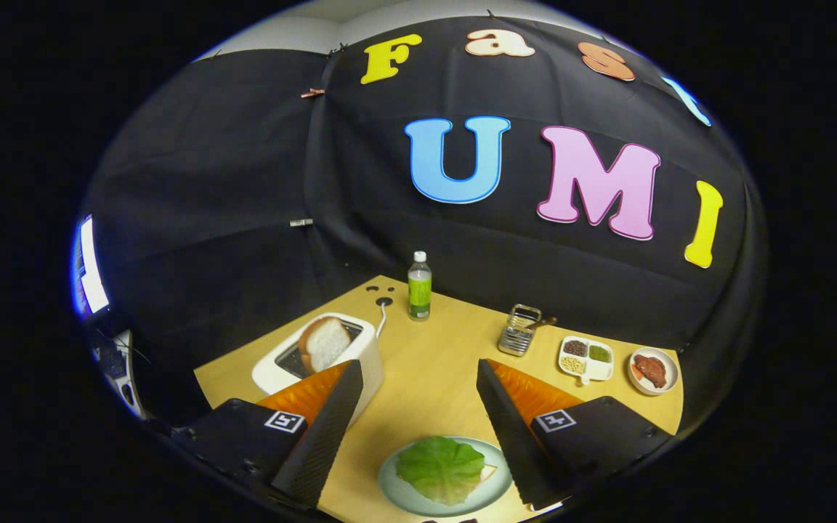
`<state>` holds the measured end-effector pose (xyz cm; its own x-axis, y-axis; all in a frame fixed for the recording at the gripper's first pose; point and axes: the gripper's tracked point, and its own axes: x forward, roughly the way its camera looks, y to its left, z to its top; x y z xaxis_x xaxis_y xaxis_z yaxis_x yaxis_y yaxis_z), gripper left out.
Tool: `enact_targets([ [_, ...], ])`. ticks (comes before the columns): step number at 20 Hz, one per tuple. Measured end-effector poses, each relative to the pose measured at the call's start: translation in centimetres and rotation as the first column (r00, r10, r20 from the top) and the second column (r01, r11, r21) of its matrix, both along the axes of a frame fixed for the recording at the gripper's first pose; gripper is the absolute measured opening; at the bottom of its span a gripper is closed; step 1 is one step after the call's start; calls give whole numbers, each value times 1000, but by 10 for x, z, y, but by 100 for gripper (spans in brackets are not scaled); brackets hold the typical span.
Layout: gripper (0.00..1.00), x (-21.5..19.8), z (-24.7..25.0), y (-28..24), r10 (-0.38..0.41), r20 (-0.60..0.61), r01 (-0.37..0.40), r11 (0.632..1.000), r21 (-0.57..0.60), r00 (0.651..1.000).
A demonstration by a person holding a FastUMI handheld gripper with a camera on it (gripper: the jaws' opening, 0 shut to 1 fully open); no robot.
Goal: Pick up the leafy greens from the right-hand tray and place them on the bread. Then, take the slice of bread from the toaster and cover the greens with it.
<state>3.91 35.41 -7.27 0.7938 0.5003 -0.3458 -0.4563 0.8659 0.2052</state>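
Here, in the gripper view, the tongs are standing wide apart and are holding nothing. Their two fingers are pointing forward over the wooden tabletop.

Between the fingers, at 6 o'clock, a pale plate is sitting on the tabletop. The leafy greens are lying flat on that plate. They are covering a slice of bread, and just a small corner of that bread is peeking out at 3 o'clock from the greens. The tongs are not touching the greens.

At 10 o'clock from the plate, a white toaster is sitting just behind the left finger. A second slice of bread is standing up in its slot.

At 12 o'clock, far beyond the fingers, a bottle with a green label is standing near the back edge of the tabletop. At 1 o'clock a small metal rack is standing. At 2 o'clock a white tray with little sections is holding bits of food, and just beside it a small bowl is holding something reddish brown.
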Motion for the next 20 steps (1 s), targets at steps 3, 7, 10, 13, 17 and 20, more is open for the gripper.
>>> enact_targets([
  [3, 98, 8, 14, 48, 45, 2, -45, 998, 33, 999],
  [7, 99, 16, 4, 111, 106, -31, -105, 994, 18, 994],
  [10, 98, 23, -29, 140, 79, -136, -81, 997, -4, 988],
  [13, 99, 31, -56, 166, 57, -231, -52, 998, 27, 971],
  [17, 99, 50, -87, 173, 14, -281, -19, 1000, -16, 960],
  [20, 96, 64, -95, 162, -62, -285, 52, 998, -44, 957],
])
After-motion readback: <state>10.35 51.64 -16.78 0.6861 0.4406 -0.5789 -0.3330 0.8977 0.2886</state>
